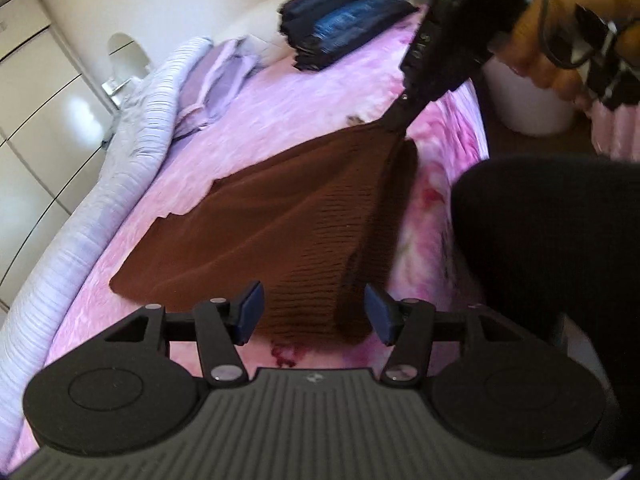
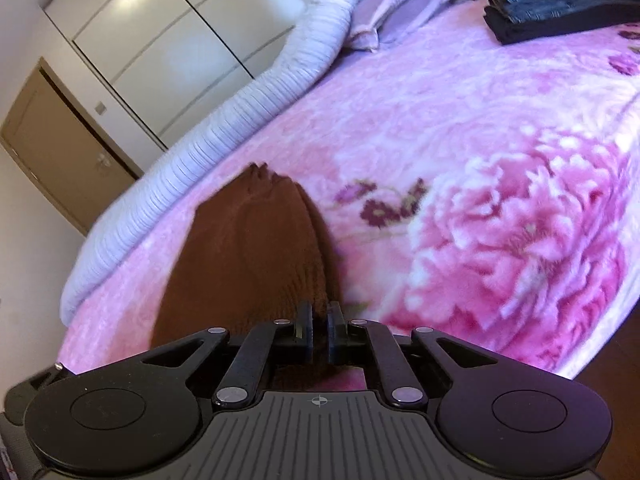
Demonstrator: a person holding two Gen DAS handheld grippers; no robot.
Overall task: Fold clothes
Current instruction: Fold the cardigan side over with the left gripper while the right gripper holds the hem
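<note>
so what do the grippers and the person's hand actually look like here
Both the left gripper and right gripper are black linkage arms with silver rivets, round discs and a ribbed grey base; the left's pads are blue. The right hand is bare, with black cables and straps.

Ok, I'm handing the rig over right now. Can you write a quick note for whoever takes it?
Right gripper: shut on a corner of the brown knit garment, lifting that corner off the pink floral blanket.
Left gripper: open, holding nothing, its fingers either side of the garment's near edge.
Done: folded stack of jeans and dark clothes at the far end of the bed.
Left: fold the brown garment, then add it to the stack.
</note>
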